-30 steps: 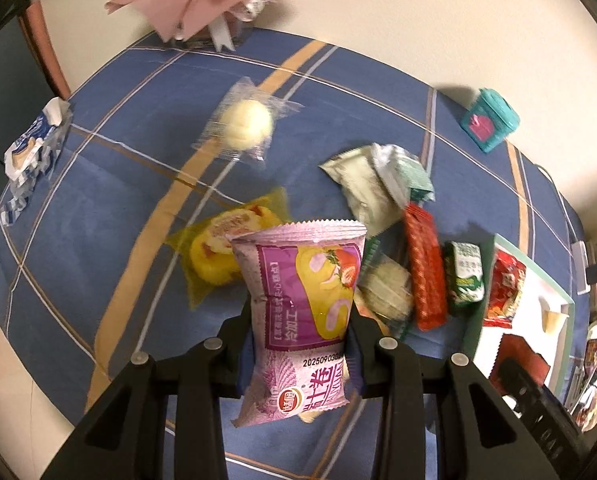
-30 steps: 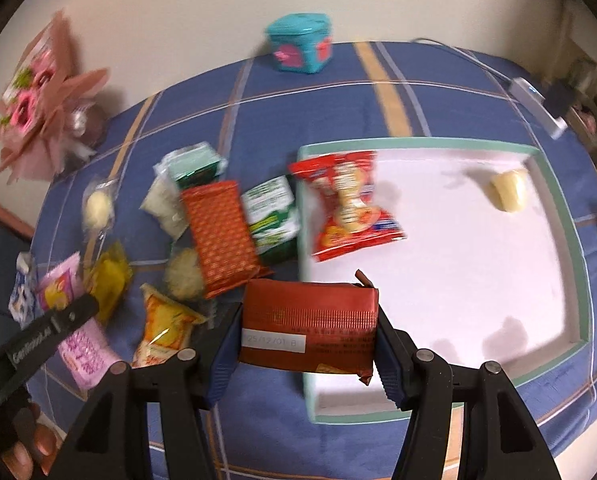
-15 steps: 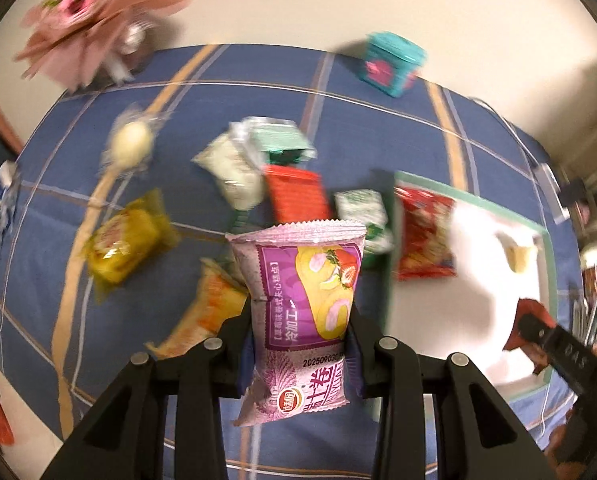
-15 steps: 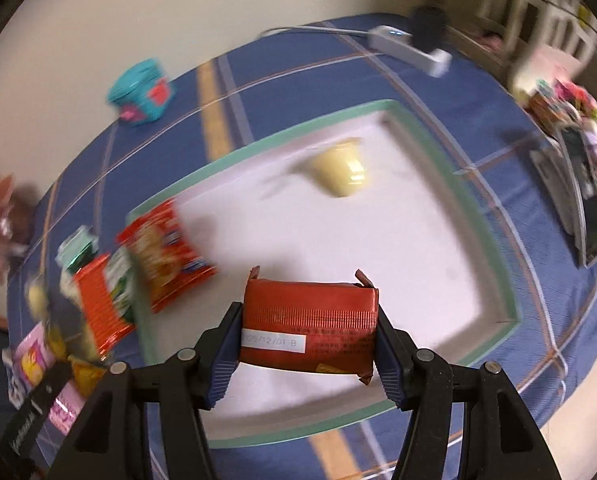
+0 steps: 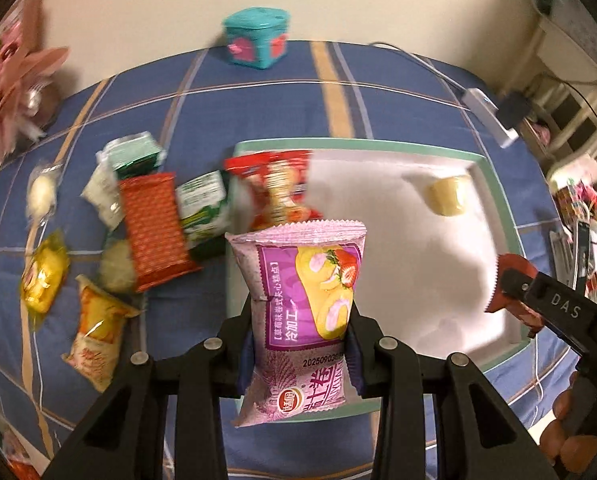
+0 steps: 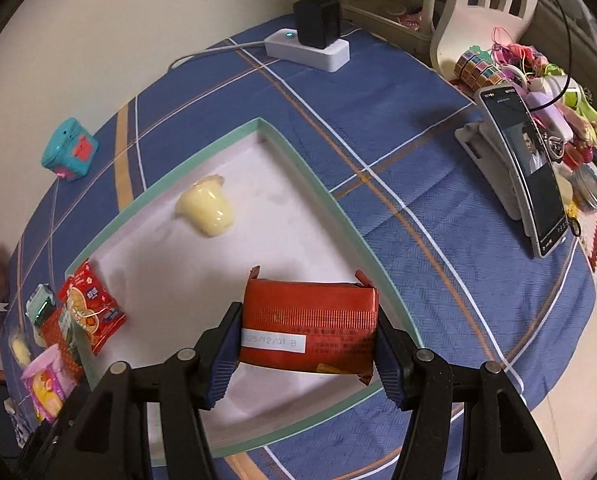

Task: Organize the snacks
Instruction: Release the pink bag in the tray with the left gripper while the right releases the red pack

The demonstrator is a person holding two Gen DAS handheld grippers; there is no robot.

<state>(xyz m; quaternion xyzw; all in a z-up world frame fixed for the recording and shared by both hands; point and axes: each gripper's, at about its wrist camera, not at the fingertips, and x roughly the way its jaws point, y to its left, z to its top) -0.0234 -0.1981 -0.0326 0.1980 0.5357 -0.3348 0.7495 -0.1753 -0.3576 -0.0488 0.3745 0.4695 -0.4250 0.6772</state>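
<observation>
My left gripper (image 5: 300, 344) is shut on a pink and purple cake-roll packet (image 5: 304, 300), held above the near left edge of the green-rimmed white tray (image 5: 494, 200). My right gripper (image 6: 308, 354) is shut on a dark red foil snack bar (image 6: 310, 320), over the tray (image 6: 330, 200) near its right rim. Inside the tray lie a yellow jelly cup (image 6: 206, 210) and a red snack bag (image 6: 90, 312). The pink packet (image 6: 44, 384) also shows at the far left of the right wrist view. The red bar (image 5: 510, 292) shows at the right of the left wrist view.
Several loose snacks lie left of the tray on the blue plaid cloth: an orange-red bar (image 5: 152, 228), a green packet (image 5: 202, 204), yellow bags (image 5: 44, 276). A teal box (image 5: 258, 36) stands at the back. A power strip (image 6: 310, 46) and a propped phone (image 6: 534, 176) stand right.
Both grippers have swung to the right with their packets and rolled. The tray has come under them; the right one now hangs near the tray's right rim.
</observation>
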